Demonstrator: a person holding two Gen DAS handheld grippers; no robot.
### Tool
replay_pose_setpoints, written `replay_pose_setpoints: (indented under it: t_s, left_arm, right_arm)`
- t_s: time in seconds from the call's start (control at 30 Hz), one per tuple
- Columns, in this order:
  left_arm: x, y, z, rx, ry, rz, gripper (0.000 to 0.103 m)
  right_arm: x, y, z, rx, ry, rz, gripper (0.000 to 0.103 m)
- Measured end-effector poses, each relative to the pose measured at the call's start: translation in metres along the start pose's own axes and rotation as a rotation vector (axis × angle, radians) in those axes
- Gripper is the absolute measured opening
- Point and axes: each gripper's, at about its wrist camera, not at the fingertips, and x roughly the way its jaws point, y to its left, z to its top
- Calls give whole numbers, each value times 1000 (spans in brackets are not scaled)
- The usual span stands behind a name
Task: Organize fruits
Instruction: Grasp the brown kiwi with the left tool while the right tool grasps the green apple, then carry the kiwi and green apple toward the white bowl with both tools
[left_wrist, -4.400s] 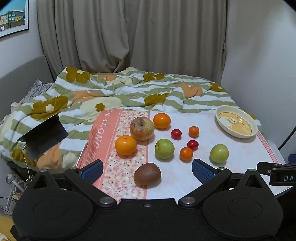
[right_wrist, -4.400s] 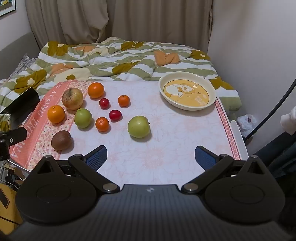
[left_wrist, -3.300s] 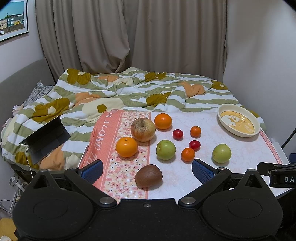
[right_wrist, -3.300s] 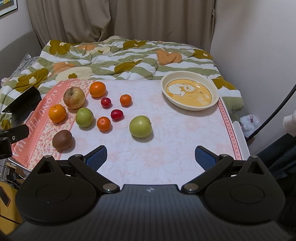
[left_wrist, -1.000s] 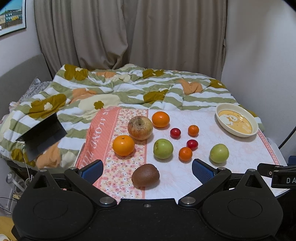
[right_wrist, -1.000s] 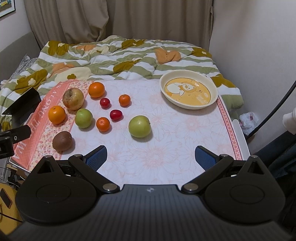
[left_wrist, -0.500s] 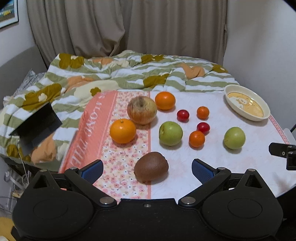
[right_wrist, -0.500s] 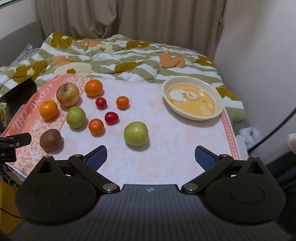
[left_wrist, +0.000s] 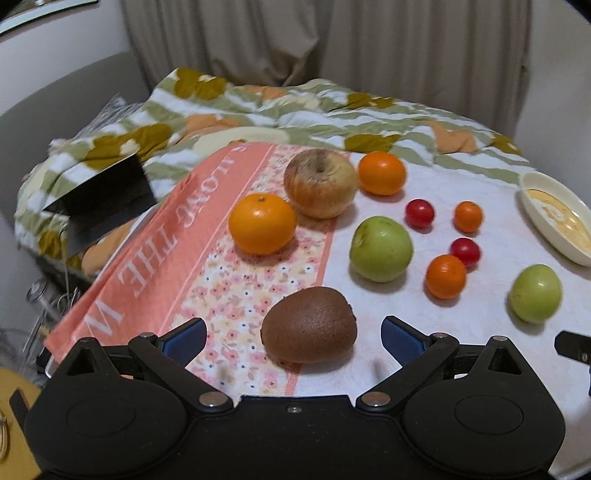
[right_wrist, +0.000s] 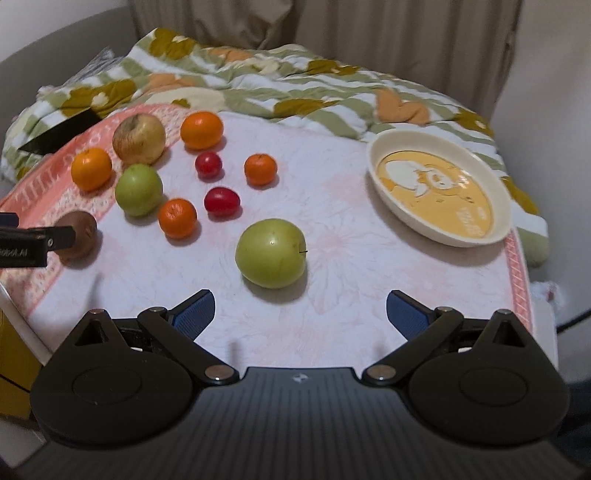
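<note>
Several fruits lie on the table. A brown kiwi (left_wrist: 309, 325) sits just ahead of my open, empty left gripper (left_wrist: 293, 338), between its blue fingertips. A green apple (right_wrist: 270, 253) lies just ahead of my open, empty right gripper (right_wrist: 301, 312). Further off are a second green apple (left_wrist: 380, 248), a wrinkled yellow-red apple (left_wrist: 320, 183), two oranges (left_wrist: 262, 224) (left_wrist: 381, 173), two small mandarins (right_wrist: 177, 218) (right_wrist: 260, 169) and two small red fruits (right_wrist: 221, 200) (right_wrist: 208, 164). A cream bowl (right_wrist: 484, 236) with a yellow cartoon print stands empty at the right.
A pink flowered cloth (left_wrist: 155, 254) covers the table's left part. A bed with a green striped quilt (left_wrist: 303, 107) lies behind the table, with curtains beyond. A dark tablet (left_wrist: 105, 195) leans at the left. A wall rises at the right.
Both grippers have moved forward and down toward the table. The kiwi and the near green apple now sit close in front of the fingertips. No fruit has moved.
</note>
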Motion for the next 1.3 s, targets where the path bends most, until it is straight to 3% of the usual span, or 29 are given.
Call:
replay_pose_setpoints:
  t_s: [0.3,0.43,0.67,0.87,0.97,1.3]
  left_arm:
    - [21,-6,-1,-78,36,31,77]
    - [26,-4,-1,-121,52,6,70]
    - [25,-5,-1,-112,55,5,70]
    - [24,-8,-3,-83,51,7,69]
    - [23,-10,-3,-76,49,10,69]
    - [-2,-23,4,-65,13,-2,69]
  right_arm:
    - [31,-4,8,-41,-22,84,103]
    - [42,-4,12,-39,-19,107,100]
    - [48,-1,15,-35,-10,134,84]
    - [51,0,19,-25,-21,131,84]
    - [56,1,21,-30,-17,131,72]
    - [44,-11,23,-4,-34,144,72]
